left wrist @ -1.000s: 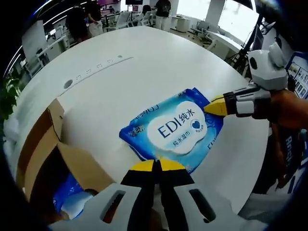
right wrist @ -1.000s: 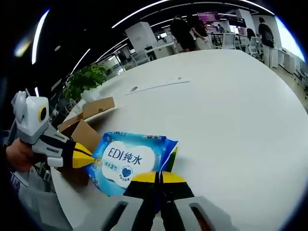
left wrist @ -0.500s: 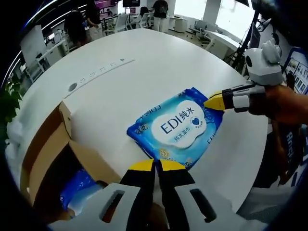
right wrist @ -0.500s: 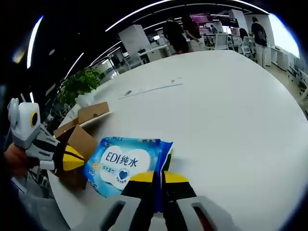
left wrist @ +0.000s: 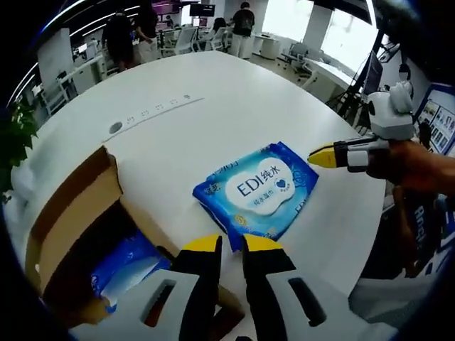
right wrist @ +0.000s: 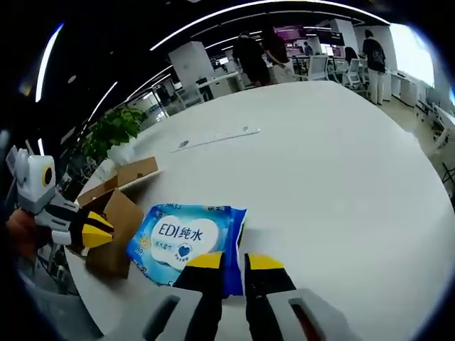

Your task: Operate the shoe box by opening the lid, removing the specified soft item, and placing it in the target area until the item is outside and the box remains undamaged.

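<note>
A blue wipes pack (left wrist: 259,188) printed "EDI" lies flat on the white round table (left wrist: 213,85). My left gripper (left wrist: 231,246) stands open just short of the pack's near corner, with nothing between its jaws. The open cardboard shoe box (left wrist: 75,206) sits to its left, with another blue pack (left wrist: 124,266) inside. My right gripper (left wrist: 321,155) hovers beside the pack's far edge, apart from it. In the right gripper view, my right gripper (right wrist: 234,261) is open at the edge of the wipes pack (right wrist: 186,238). The box (right wrist: 117,206) and left gripper (right wrist: 91,231) are at the left.
A long strip with small sockets (left wrist: 153,109) lies across the table's far half; it also appears as the strip (right wrist: 217,136). A potted plant (right wrist: 110,131) stands beyond the box. People and chairs (left wrist: 178,28) are past the table's far edge. A hand (left wrist: 419,163) holds the right gripper.
Both grippers have opened and drawn back from the wipes pack, which now lies let go on the table. More of the open box shows in the left gripper view.
</note>
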Demonstrator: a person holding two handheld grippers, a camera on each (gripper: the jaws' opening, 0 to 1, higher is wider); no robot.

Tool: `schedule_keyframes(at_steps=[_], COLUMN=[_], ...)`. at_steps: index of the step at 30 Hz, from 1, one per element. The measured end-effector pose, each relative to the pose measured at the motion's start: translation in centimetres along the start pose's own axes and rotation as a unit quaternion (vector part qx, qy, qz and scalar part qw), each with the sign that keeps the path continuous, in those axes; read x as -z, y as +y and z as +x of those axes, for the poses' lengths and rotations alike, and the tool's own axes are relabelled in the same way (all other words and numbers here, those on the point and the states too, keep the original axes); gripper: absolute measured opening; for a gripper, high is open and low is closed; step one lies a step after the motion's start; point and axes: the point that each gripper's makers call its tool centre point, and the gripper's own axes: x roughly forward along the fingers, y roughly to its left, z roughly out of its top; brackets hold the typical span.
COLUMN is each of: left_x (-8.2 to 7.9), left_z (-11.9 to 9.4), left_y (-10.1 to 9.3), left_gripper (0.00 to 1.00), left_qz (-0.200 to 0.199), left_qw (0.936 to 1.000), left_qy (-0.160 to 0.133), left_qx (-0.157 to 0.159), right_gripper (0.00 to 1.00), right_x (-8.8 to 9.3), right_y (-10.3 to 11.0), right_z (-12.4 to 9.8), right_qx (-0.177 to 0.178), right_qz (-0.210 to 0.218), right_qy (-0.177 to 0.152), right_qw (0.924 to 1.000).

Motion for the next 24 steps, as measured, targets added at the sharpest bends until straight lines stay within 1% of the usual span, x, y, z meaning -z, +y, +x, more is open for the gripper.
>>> schedule_keyframes(at_steps=[3, 6, 9, 13, 18, 20, 24], left_x=[0.3, 0.7, 0.9, 1.0, 1.3, 1.5, 2.2], left_z=[-0.6, -1.2, -1.7, -2.8, -4.1, -4.7, -6.0], left_y=[0.2, 0.2, 0.5, 0.7, 1.3, 1.7, 2.5], left_gripper=[0.10, 0.08, 0.08, 0.09, 0.10, 0.11, 0.13], left_qz=[0.002, 0.000, 0.001, -0.010, -0.010, -0.018, -0.030], left_qw=[1.0000, 1.0000, 0.9999, 0.9995, 0.9990, 0.9985, 0.9976], left_qy=[-0.005, -0.007, -0.012, -0.026, -0.041, -0.048, -0.059], left_qx=[-0.002, 0.004, 0.004, 0.013, 0.016, 0.017, 0.019], right_gripper=[0.07, 0.08, 0.09, 0.10, 0.10, 0.10, 0.12], right_x=[0.2, 0.3, 0.2, 0.3, 0.3, 0.4, 0.7], right_y=[0.3, 0.8, 1.1, 1.9, 2.8, 3.2, 4.4], right_z=[-0.4, -0.7, -0.7, -1.0, -1.6, -1.7, -2.0], right_qx=[0.001, 0.000, 0.000, -0.004, -0.006, -0.009, -0.012], right_qz=[-0.001, -0.003, 0.004, 0.001, 0.006, 0.010, 0.005], right_qy=[0.000, -0.002, -0.007, -0.010, -0.017, -0.017, -0.018], right_qw=[1.0000, 1.0000, 1.0000, 0.9999, 0.9998, 0.9998, 0.9998])
